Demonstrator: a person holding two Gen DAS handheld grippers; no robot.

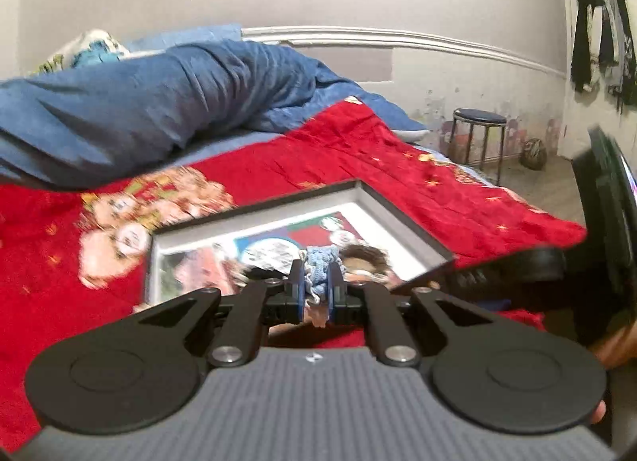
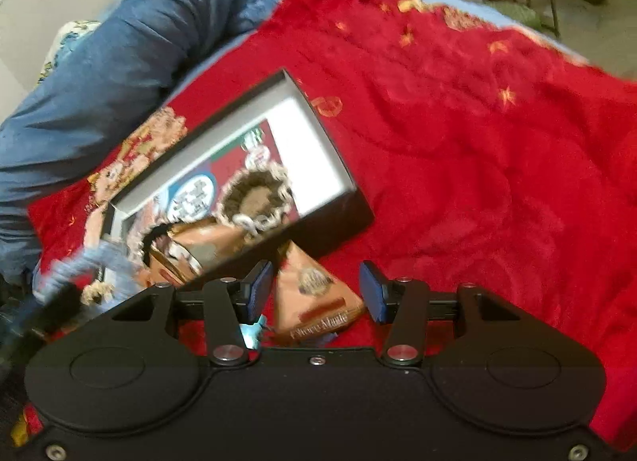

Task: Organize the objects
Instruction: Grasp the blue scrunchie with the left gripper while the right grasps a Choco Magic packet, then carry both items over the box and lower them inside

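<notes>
An open black box (image 1: 402,218) with a white inner wall lies on the red blanket (image 1: 358,150). It holds snack packets and a brown scrunchie (image 2: 254,194). My left gripper (image 1: 317,282) is shut on a light blue scrunchie (image 1: 318,258), held over the box's near edge. The blue scrunchie also shows in the right wrist view (image 2: 99,258) at the left. My right gripper (image 2: 316,293) is open, its fingers either side of a brown chocolate snack packet (image 2: 314,293) lying on the blanket (image 2: 477,142) against the box (image 2: 338,166).
A rolled blue duvet (image 1: 139,102) lies along the far side of the bed. A dark stool (image 1: 479,134) stands on the floor beyond the bed's corner. Clothes (image 1: 601,39) hang on the right wall. The right gripper's body (image 1: 597,222) shows at the right edge.
</notes>
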